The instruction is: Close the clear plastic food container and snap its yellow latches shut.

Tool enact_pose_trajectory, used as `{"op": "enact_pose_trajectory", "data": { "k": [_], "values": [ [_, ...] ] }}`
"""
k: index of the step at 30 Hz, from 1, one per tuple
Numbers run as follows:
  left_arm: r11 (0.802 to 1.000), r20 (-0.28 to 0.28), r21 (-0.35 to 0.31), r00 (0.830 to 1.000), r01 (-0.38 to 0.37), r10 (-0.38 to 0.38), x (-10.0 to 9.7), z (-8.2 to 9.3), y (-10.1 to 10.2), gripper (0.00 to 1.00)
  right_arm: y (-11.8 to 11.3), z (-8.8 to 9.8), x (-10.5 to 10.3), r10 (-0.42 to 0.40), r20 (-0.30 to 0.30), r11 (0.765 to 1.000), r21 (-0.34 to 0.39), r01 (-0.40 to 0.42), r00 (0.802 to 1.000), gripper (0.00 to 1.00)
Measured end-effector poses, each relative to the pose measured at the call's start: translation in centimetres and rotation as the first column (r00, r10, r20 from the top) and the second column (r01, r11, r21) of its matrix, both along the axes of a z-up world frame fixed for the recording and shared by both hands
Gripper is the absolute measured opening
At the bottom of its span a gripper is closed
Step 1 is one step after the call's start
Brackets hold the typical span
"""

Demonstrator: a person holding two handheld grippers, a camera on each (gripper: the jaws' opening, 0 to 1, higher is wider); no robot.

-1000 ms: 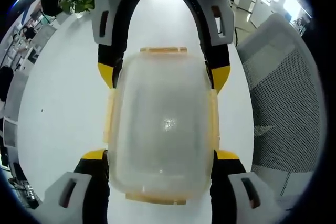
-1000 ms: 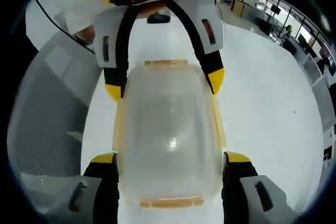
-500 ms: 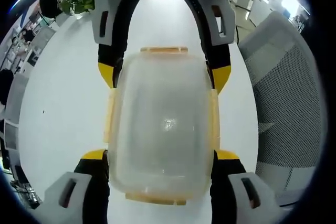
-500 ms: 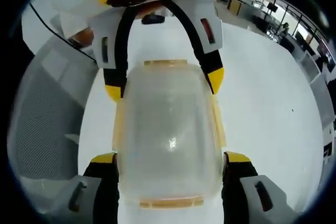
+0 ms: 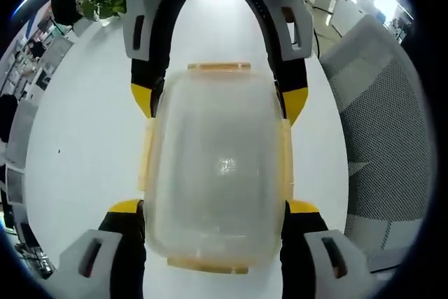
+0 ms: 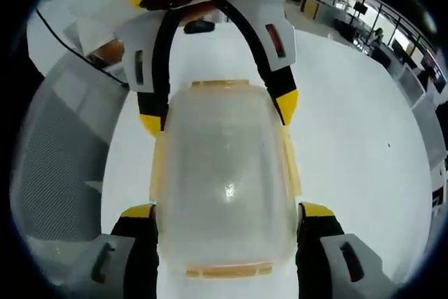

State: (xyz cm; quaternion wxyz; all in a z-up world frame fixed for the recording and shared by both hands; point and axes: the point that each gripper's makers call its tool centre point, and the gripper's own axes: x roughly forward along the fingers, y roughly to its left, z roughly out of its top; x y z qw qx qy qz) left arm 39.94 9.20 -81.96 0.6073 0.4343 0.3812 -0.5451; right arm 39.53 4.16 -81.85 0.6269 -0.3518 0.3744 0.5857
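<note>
Nothing is changing between the hand-held grippers: the left [image 5: 213, 204] and right [image 6: 227, 208] are still clamping opposite ends of the container [image 5: 213, 173], lifted above the tabletop [image 5: 84, 138]. The background is drifting slightly. Its latches [image 6: 222, 269] are looking folded down, so closing seems finished.

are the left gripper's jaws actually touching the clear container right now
Touching. In the left gripper view, the left gripper has its yellow-tipped jaws pressed against both long sides of the clear container, no gap showing.

Opposed close views, shared container [image 5: 215, 166]
</note>
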Motion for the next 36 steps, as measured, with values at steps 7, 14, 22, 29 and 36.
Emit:
{"op": "enact_pose_trajectory", "data": {
  "k": [7,14,22,29,36],
  "values": [
    [1.0,0.0,-0.002,1.0,0.006,-0.006,0.7,0.0,-0.1,0.8,-0.1,0.0,0.7,-0.007,-0.003,1.0,-0.004,0.007,1.0,0.82],
    [1.0,0.0,-0.007,1.0,0.012,-0.012,1.5,0.1,-0.2,0.8,-0.1,0.0,1.4,-0.014,-0.007,1.0,-0.002,0.014,1.0,0.82],
    [1.0,0.0,-0.011,1.0,0.02,-0.02,2.3,0.1,-0.3,0.8,-0.2,-0.1,2.2,-0.024,-0.018,1.0,-0.004,0.024,1.0,0.83],
    [1.0,0.0,-0.019,1.0,0.019,-0.019,2.9,0.1,-0.4,0.8,-0.3,-0.1,2.7,-0.026,-0.024,1.0,-0.006,0.026,0.999,0.83],
    [1.0,0.0,-0.021,1.0,0.016,-0.016,3.5,0.1,-0.5,0.8,-0.4,-0.1,3.4,-0.023,-0.023,1.0,-0.001,0.023,0.999,0.83]
  ]
}}
